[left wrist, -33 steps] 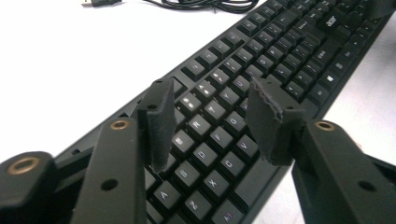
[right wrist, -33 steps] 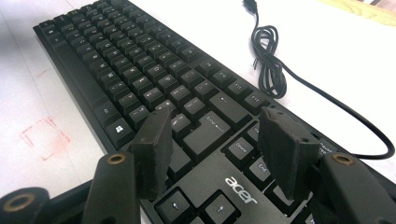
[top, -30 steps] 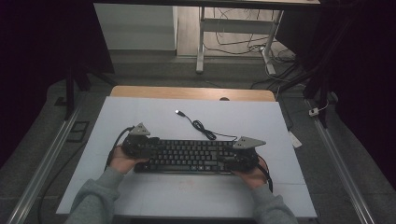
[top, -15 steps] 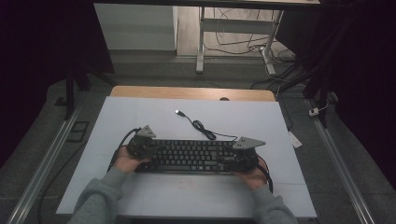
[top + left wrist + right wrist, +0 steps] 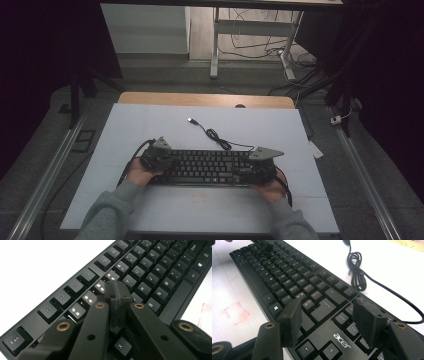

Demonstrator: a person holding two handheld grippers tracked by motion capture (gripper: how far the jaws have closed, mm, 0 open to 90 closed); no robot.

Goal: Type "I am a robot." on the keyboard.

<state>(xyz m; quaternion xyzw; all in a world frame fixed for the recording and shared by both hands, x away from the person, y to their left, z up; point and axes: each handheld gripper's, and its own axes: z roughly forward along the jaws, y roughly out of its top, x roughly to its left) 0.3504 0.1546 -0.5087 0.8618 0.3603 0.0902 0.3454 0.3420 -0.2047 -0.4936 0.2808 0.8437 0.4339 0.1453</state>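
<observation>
Where the keyboard (image 5: 294,287) lies: white "acer" beneath Delete, End.

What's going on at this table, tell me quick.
A person works over a black Acer keyboard on the white table, a gripper in each hand. The left gripper, fingers shut with nothing between them, points down at the upper letter rows. The right gripper hovers open over the Enter and arrow keys. The keyboard's cable lies loose, unplugged, behind it.

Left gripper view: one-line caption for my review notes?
Left gripper, fingers shut together, poised over the upper-left keys of a black keyboard.
</observation>
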